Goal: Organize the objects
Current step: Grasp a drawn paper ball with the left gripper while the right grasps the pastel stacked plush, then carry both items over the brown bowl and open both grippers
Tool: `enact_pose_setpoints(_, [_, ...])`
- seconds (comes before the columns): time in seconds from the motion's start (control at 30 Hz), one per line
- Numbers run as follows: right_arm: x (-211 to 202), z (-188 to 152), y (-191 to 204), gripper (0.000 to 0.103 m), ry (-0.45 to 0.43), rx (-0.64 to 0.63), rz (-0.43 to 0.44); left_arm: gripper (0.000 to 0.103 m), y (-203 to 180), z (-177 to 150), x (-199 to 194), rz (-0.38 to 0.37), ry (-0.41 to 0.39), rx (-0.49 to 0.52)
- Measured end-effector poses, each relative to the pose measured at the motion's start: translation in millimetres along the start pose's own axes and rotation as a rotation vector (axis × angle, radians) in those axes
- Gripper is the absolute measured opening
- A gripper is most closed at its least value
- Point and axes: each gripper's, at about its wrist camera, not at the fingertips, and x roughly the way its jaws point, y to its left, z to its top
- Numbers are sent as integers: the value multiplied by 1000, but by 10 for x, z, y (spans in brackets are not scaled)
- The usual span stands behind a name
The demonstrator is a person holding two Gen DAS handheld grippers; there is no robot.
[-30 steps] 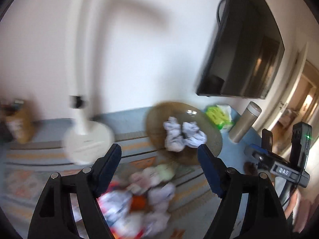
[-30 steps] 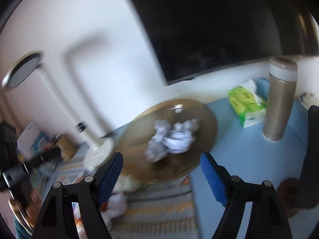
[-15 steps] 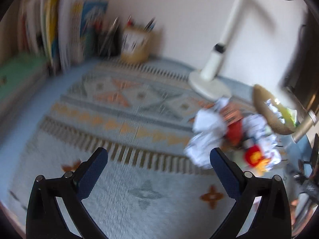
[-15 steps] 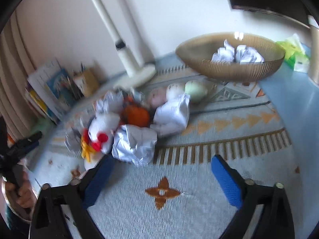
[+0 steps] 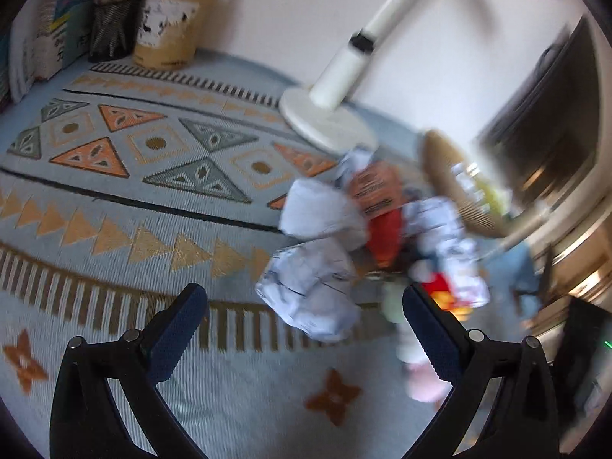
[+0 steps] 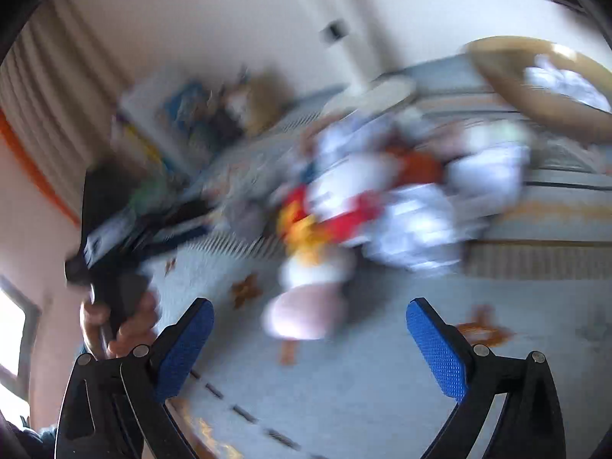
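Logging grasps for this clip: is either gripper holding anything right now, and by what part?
Nothing is held. The left gripper is open above a crumpled paper ball; the right gripper is still opening, empty, near a pink toy.

- Patterned mat (image 5: 114, 206) covers the desk; all items below sit on or beside it.
- Pile of crumpled paper balls (image 5: 311, 287), a snack packet (image 5: 376, 191) and a plush toy (image 6: 317, 229) lies on the mat, right of centre in the left wrist view.
- Woven bowl (image 5: 455, 187) stands right of the pile, crumpled paper (image 6: 566, 80) in it.
- Desk lamp base (image 5: 325, 122) sits behind the pile, near the wall.
- Two pen holders (image 5: 164, 26) stand at back left, books (image 5: 42, 38) left of them.
- Monitor (image 5: 547, 130) is at far right.
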Motion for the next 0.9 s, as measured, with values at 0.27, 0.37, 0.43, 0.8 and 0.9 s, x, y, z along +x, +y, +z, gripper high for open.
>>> enact_pose_setpoints(0.27, [363, 5, 263, 48, 61, -145, -199, 48, -207, -99, 98, 66, 6, 104])
enact_pose_setpoints(0.37, [129, -145, 140, 47, 86, -154, -67, 48, -207, -191, -82, 109, -29, 127])
enact_pose_setpoints(0.43, [-62, -307, 19, 47, 116, -114, 0, 48, -210, -265, -232, 143, -59, 143])
enact_pose_setpoints(0.8, [-1261, -324, -1049, 48, -113, 197, -149, 48, -137, -238, -216, 70, -175, 74])
enact_pose_setpoints(0.9, [-992, -326, -1157, 48, -58, 162, -201, 48, -163, -291, -260, 68, -188, 89])
